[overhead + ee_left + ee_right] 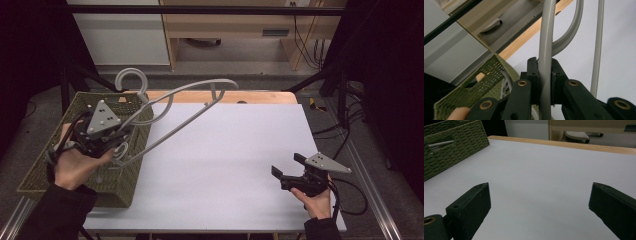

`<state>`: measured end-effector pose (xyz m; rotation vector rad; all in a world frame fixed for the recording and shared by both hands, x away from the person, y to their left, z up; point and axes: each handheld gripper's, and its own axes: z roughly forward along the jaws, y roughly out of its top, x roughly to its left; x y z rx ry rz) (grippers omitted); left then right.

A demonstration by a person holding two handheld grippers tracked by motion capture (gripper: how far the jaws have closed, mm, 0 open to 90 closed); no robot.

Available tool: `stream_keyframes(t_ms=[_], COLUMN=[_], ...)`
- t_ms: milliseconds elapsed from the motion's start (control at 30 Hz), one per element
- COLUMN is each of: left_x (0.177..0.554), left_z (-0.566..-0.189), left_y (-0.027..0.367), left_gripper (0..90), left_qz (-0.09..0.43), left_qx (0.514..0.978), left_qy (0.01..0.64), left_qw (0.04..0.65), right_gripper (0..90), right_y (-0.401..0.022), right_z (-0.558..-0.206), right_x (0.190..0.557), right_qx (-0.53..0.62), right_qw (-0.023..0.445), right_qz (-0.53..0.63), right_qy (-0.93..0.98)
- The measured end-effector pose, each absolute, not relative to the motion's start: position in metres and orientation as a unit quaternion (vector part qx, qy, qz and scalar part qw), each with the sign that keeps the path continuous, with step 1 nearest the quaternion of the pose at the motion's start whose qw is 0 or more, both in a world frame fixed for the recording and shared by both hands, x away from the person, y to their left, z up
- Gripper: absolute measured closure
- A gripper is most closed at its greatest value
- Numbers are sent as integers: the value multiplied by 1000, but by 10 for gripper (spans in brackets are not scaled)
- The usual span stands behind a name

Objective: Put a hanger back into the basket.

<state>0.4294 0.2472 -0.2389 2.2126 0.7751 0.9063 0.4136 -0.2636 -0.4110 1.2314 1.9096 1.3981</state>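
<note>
Presently left gripper [545, 82] fingers [533, 75] pinching grey plastic clothes hanger [190, 107] above green woven basket [45, 170]; right gripper [287, 167] fingers spread. Risk: snagging on basket rim, slipping.

Smooth grey plastic hanger [185, 107], woven basket [42, 170]

We're looking at a lab-style recording bench here, not anyone's home. A black metal frame [80, 75] boxes in the table [235, 165], whose white top runs to a wooden strip along its far edge. Loose cables [306, 45] hang down beyond the far right corner, more cabling [350, 135] trails off the right edge, and plain pale wood cabinets [225, 25] stand behind on grey flooring.
</note>
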Motion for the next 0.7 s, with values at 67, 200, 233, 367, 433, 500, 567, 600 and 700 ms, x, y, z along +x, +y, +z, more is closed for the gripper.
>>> stream_keyframes(t_ms=[67, 200, 233, 367, 433, 500, 567, 600, 700], left_x=[430, 433, 434, 438, 440, 442, 444, 445, 448], left_z=[-237, -238, -239, -243, -246, -250, -254, -256, -261], left_y=[254, 269, 273, 289, 297, 304, 312, 315, 328], left_gripper=[814, 814, 814, 814, 814, 814, 814, 814, 814], left_qz=[350, 357, 357, 364, 370, 376, 381, 384, 390], left_qx=[833, 830, 828, 824, 822, 818, 817, 815, 812], left_qy=[299, 312, 316, 326, 328, 332, 337, 341, 349], left_qw=[306, 295, 294, 288, 282, 280, 272, 269, 260], right_gripper=[43, 42, 42, 41, 41, 41, 40, 41, 41], right_y=[-264, -263, -263, -263, -263, -263, -263, -263, -263], right_z=[-411, -410, -410, -410, -411, -411, -411, -411, -411], right_x=[414, 413, 413, 414, 414, 414, 414, 414, 414], right_qx=[448, 450, 450, 449, 449, 452, 452, 452, 451], right_qw=[233, 232, 232, 232, 233, 231, 231, 232, 231], right_qz=[509, 511, 511, 511, 511, 510, 510, 509, 510], right_qy=[697, 695, 695, 695, 695, 695, 694, 695, 695])
